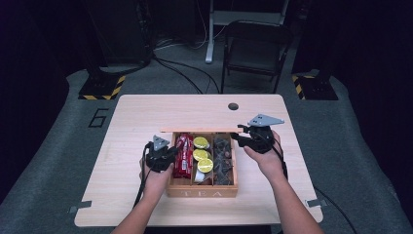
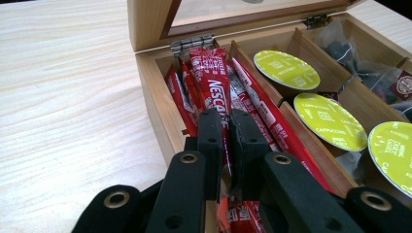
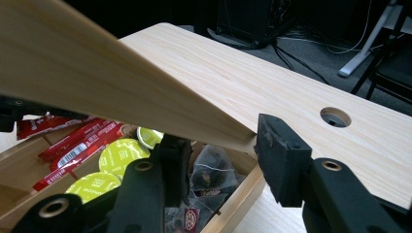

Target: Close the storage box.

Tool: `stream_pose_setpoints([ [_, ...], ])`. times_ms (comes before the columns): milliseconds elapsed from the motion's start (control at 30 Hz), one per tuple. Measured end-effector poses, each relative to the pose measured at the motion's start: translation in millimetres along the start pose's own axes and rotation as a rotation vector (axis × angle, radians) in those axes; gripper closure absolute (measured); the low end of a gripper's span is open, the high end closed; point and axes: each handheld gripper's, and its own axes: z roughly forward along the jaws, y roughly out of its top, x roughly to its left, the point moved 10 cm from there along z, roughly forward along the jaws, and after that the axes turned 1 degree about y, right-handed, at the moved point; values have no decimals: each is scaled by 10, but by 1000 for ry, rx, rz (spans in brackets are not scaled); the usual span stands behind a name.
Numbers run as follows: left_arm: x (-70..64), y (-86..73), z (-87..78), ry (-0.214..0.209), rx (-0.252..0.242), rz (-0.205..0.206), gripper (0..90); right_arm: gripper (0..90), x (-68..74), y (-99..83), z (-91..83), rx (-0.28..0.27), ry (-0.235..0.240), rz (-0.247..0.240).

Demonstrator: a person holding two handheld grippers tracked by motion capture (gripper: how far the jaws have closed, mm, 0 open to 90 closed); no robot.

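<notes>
1. The wooden tea box (image 1: 202, 192) sits on the tabletop (image 1: 131, 117) near the person, its lid (image 3: 97, 82) raised.
2. The left gripper (image 2: 227, 127) has its fingers closed on a red coffee stick (image 2: 214, 85) in the box's left compartment, among other sticks.
3. The right gripper (image 3: 221, 145) holds its fingers spread around the lid's corner, one finger touching the edge, propping it open.
4. Step in hand, as I judge it: taking a stick out. Next move calls for a straight lift clear of the box wall, with the lid held steady.
5. Green-topped capsules (image 1: 200, 155) fill the middle compartment, tea bags (image 1: 223, 156) the right one.
</notes>
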Motion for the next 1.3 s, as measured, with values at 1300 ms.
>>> stream_pose_setpoints([
  [1300, 570, -54, -598, 43, -22, -60, 841, 570, -2, 4, 2, -2, -3, 5],
])
